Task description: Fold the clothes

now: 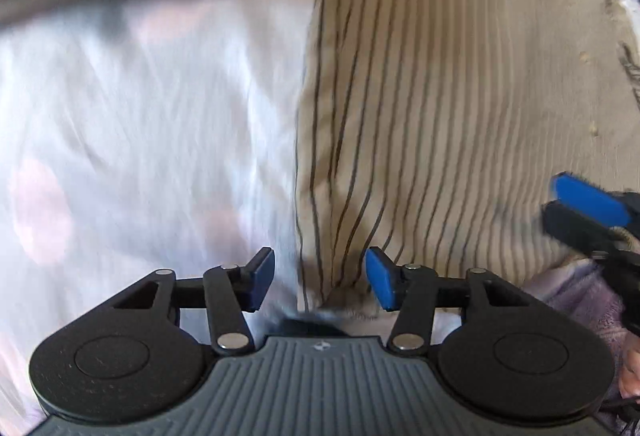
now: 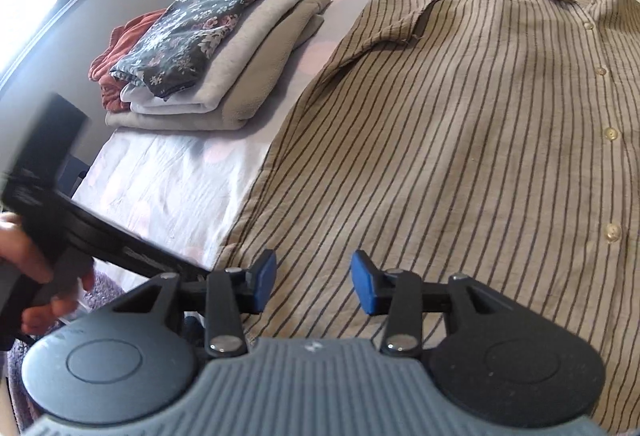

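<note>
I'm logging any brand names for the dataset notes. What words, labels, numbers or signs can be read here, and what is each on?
No readable text in either view.
Left gripper body: small pale emblem, no letters legible.
Right gripper body: same kind of mark, too small and blurred.
Striped shirt collar: pale tag, too small to read.

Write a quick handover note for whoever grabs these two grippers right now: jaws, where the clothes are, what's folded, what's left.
Left gripper: jaws open, empty, at the left bottom edge of the striped shirt.
Right gripper: jaws open, empty, over the shirt's bottom hem.
The shirt lies spread flat on the bed sheet, buttoned front up, collar at the far end, one sleeve folded in.
Done: a stack of folded clothes sits on the bed to the shirt's left.
Left: fold the striped shirt; neither gripper has hold of it yet.
</note>
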